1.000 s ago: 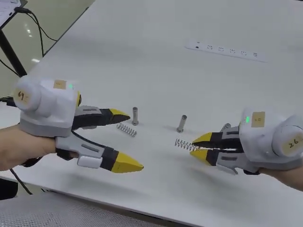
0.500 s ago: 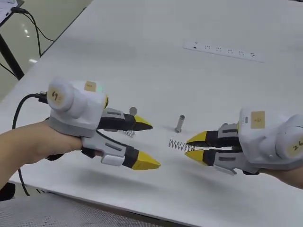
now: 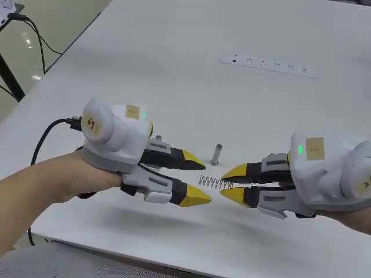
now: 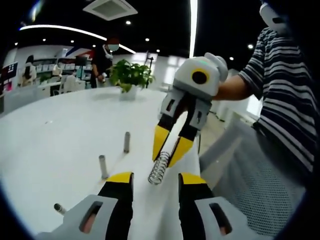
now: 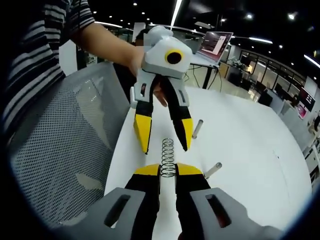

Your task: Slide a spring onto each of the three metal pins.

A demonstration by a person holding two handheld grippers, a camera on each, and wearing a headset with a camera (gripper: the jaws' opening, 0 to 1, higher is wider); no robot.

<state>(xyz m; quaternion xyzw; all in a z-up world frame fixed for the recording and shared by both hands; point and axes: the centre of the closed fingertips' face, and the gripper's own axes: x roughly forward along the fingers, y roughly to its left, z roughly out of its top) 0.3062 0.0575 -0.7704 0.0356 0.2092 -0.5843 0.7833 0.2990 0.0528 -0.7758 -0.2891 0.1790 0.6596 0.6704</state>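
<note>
We log counter (image 3: 174,69): smooth white, faint sheen | spring (image 3: 212,182): bare bright metal wire | upright pin (image 3: 217,155): smooth dull-grey metal | left tool (image 3: 204,181), right tool (image 3: 224,184): glossy white plastic shells, matt black jaws, yellow plastic tips | chair mesh (image 5: 65,130): grey woven cloth

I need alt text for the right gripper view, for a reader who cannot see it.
The right gripper holds a spring by one end, pointing it at the open left gripper opposite. Two metal pins stand beside them on the white table.
</note>
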